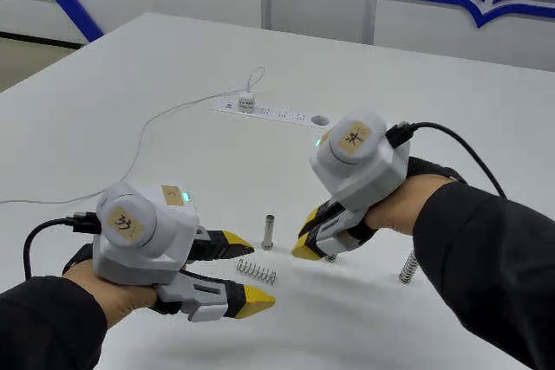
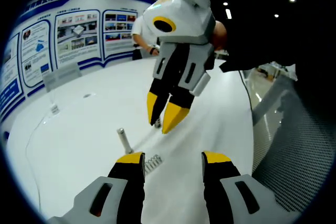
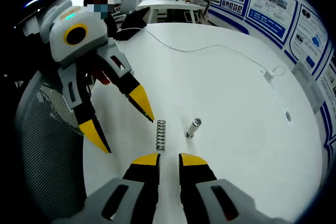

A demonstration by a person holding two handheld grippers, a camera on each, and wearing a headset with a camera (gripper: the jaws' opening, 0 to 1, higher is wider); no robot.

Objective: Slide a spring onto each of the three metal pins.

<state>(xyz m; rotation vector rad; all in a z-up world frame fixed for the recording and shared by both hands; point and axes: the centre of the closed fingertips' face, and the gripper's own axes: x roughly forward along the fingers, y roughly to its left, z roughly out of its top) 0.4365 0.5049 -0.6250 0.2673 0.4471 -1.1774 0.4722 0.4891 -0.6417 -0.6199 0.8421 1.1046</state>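
On white table [image 1: 173, 84] | spring [image 1: 257, 272]: silver coil, lying flat | pin [image 1: 268, 231]: upright

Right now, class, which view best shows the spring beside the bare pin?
Right gripper view: the spring lies whole, coils distinct. Head view shows it small; the left gripper view, foreshortened beside a jaw.

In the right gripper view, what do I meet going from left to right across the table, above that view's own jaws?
left gripper → loose spring → upright metal pin → white plug
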